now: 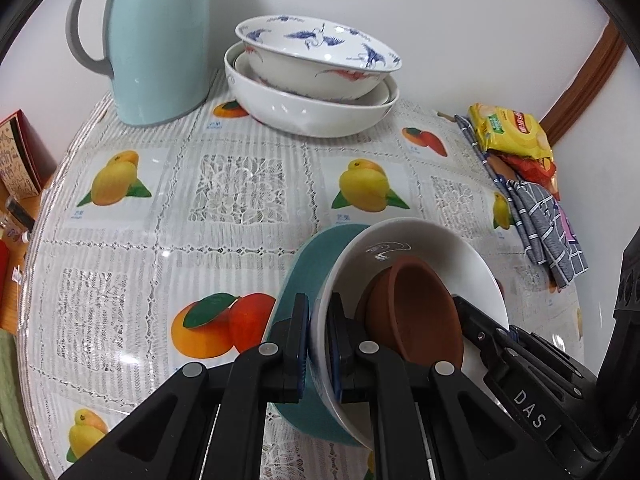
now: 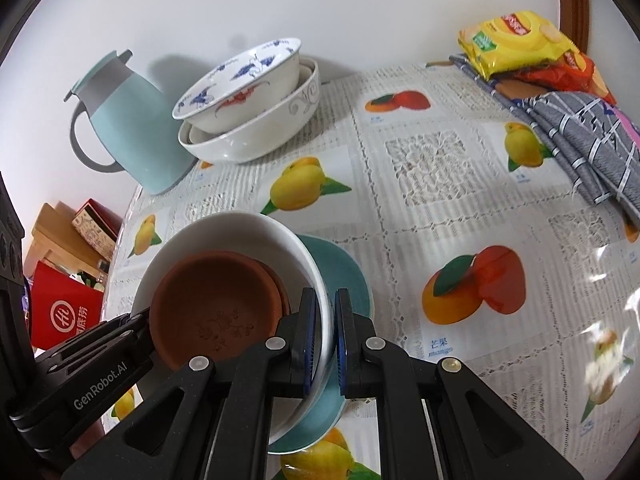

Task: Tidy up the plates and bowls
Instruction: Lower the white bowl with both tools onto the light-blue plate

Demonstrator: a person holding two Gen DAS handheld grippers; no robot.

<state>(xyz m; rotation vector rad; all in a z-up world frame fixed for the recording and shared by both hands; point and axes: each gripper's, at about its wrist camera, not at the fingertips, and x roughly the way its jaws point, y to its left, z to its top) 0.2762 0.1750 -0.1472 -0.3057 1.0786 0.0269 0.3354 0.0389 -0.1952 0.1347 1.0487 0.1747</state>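
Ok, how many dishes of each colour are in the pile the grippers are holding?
Teal plate: 1
White bowl: 1
Brown dishes: 2, nested
Total: 4

The pale blue insulated jug [image 1: 160, 44] with a grey handle is cut off at its top by the left wrist view's edge. Beside that jug, the plain white bowl [image 1: 312, 116] hides most of a smaller dish nested under the blue-patterned bowl [image 1: 316, 48]. The teal plate [image 2: 340, 276] is mostly hidden behind the white bowl [image 2: 224, 236].
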